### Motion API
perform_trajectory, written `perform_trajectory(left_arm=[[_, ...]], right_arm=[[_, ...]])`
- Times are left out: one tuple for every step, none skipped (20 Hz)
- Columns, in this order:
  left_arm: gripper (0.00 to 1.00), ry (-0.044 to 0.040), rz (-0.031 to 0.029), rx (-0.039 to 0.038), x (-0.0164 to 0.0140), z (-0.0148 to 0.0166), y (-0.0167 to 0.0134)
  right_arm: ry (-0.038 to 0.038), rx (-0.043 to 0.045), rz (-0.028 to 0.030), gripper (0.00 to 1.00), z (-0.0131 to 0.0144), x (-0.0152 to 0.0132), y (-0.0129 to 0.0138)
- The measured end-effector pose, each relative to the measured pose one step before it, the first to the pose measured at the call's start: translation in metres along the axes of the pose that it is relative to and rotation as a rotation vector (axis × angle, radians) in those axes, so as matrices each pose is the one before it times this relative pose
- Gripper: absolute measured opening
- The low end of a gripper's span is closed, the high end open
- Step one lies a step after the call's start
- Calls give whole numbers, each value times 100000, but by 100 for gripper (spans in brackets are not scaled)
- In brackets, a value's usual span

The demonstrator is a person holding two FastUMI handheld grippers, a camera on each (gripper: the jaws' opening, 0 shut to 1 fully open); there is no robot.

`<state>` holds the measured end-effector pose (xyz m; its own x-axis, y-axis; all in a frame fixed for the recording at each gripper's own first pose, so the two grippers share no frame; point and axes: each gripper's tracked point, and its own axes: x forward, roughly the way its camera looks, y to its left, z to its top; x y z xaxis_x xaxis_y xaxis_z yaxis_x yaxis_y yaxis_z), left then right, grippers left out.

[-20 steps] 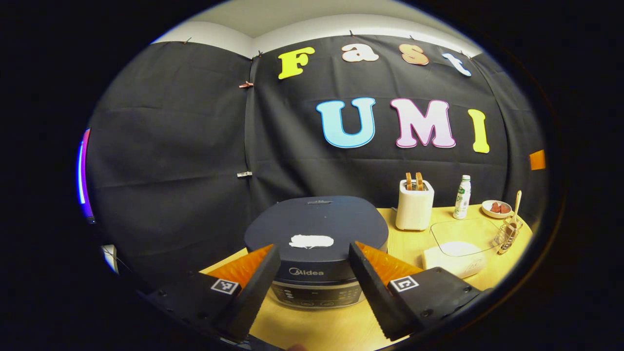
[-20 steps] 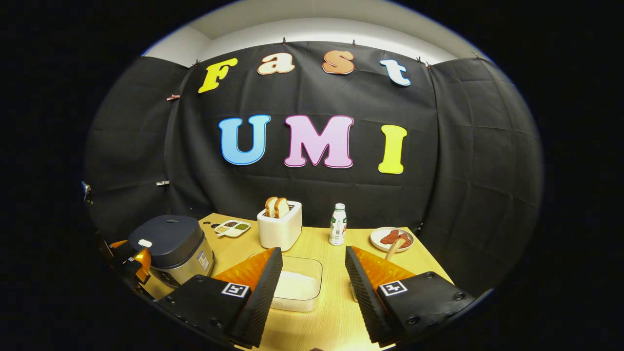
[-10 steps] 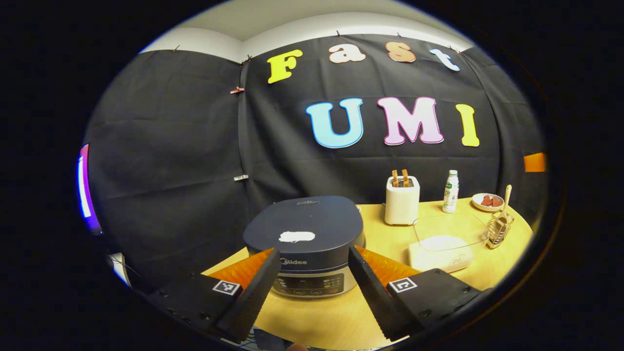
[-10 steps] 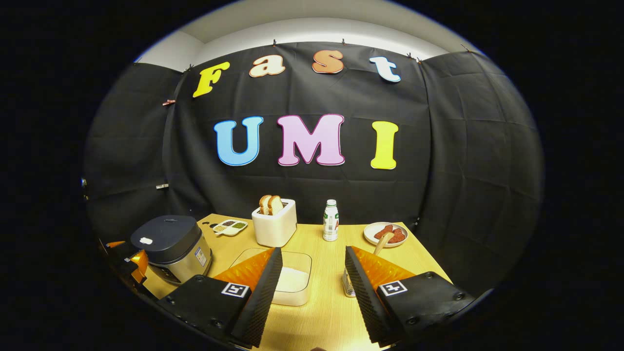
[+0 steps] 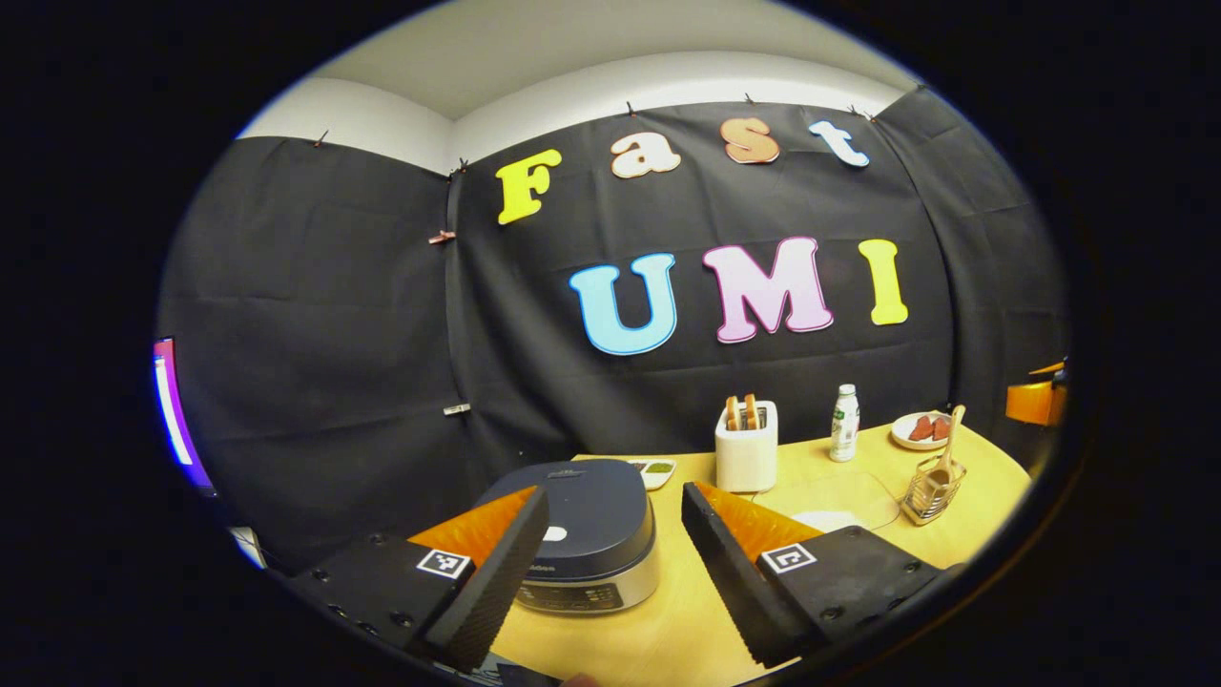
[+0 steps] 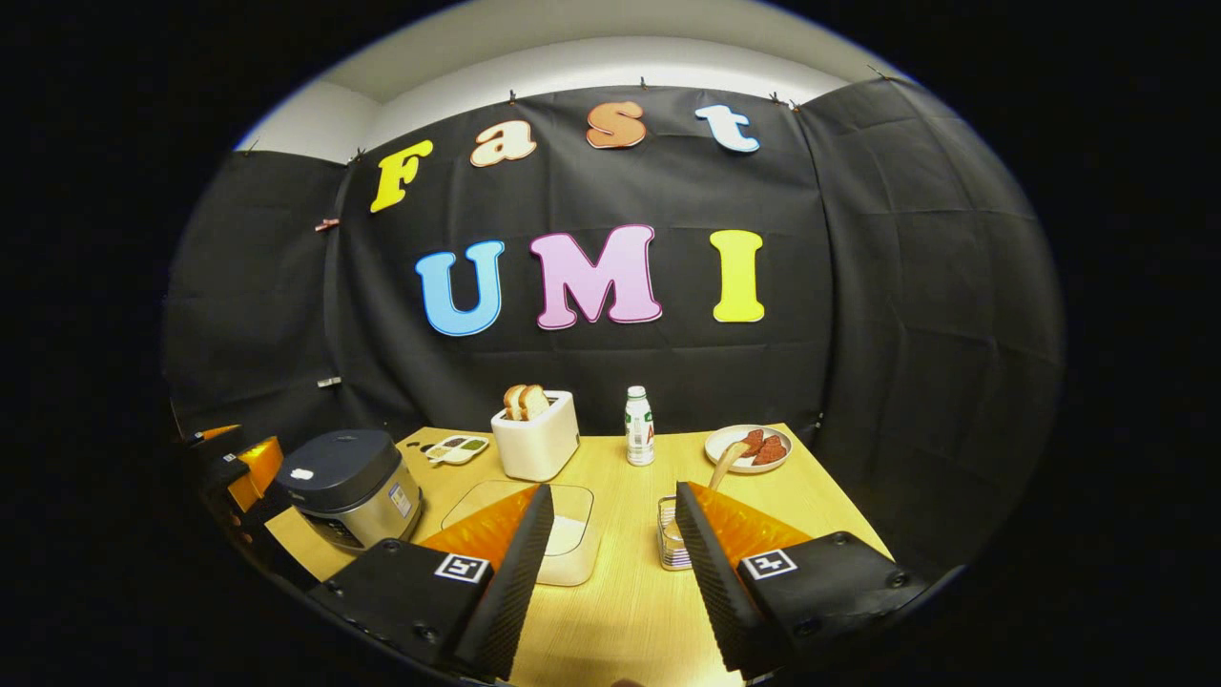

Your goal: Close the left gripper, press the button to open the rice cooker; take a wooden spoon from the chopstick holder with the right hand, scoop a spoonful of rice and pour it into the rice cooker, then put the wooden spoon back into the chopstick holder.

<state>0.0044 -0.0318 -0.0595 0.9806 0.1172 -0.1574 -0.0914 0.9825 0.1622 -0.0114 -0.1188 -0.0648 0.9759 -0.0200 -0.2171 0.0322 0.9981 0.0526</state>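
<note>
**Rice cooker lid down; first step not yet made**

The rice cooker (image 5: pixel 584 544) stands shut near the worktop's left edge, its pale button patch (image 5: pixel 554 533) showing on the dark lid. My left gripper (image 5: pixel 610 563) hangs short of it, fingers apart and touching nothing. I judge the opening step to be in hand: the task calls for those fingers to come together first, then for a press down on the button. The approach needs lining up over the lid's front.

The wooden spoon (image 6: pixel 722 464) stands in the wire chopstick holder (image 6: pixel 669 547), toward the worktop's right side. My right gripper (image 6: pixel 610 563) is held near the front edge, fingers apart, holding nothing; the holder sits just beyond its right finger. The clear rice container (image 6: pixel 563 534) lies between cooker and holder, with white rice inside.

Count on the worktop (image 6: pixel 620 611):
- one rice cooker
- one wooden spoon, one chopstick holder
- one rice container
- one toaster (image 6: pixel 536 444) with two slices of bread
- one bottle (image 6: pixel 638 426)
- one plate (image 6: pixel 751 447) of reddish pieces, number unclear
- one small divided tray (image 6: pixel 456 447) at the back
</note>
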Motion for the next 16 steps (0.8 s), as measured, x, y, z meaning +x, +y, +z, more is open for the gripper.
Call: perform_trajectory(left_arm=[[95,-528,651,687,-70,589,-203],[95,-680,693,-6,-38,424,-142],[95,-389,-43,-1076,-54,551,-478],[95,-309,-464,-1161,-41,407,-573],[95,-227,-394,107,-19,593,-648],[98,-401,-312,595,-58,491,-464],[95,-454,-1197,239,-52,533,-573],[94,-441,-1041,69,-62,581,-528],[95,-613,-767,356,-107,573,-430],[94,-906,-724,82,-188,630,-293],[95,-829,-625,-461,-209,672,-363],[95,-638,-550,-754,-80,527,-335],[95,-581,-588,-911,-130,503,-321],[95,-544,-226,-845,-90,356,-165],[94,170,5,-249,57,224,-145],[94,-164,526,402,-108,42,-59]], right_arm=[[-129,640,507,81,-109,-177,-395],[-288,580,491,81,72,-94,-287],[-73,528,82,81,12,-85,-466],[-197,652,-19,81,87,4,-441],[-189,539,-19,81,43,-46,-332],[-246,448,225,81,83,-72,-205],[62,239,52,81,25,81,-321],[88,49,155,82,40,71,-183],[4,-68,196,82,83,4,-127],[-174,-66,398,82,75,-38,-41],[-159,-223,224,82,101,-89,-35],[-348,-341,432,82,241,6,39],[-407,-528,408,82,214,-59,67],[-498,-539,648,82,231,-17,139],[-319,-397,715,82,118,-1,171],[-205,-113,832,82,179,12,209]])
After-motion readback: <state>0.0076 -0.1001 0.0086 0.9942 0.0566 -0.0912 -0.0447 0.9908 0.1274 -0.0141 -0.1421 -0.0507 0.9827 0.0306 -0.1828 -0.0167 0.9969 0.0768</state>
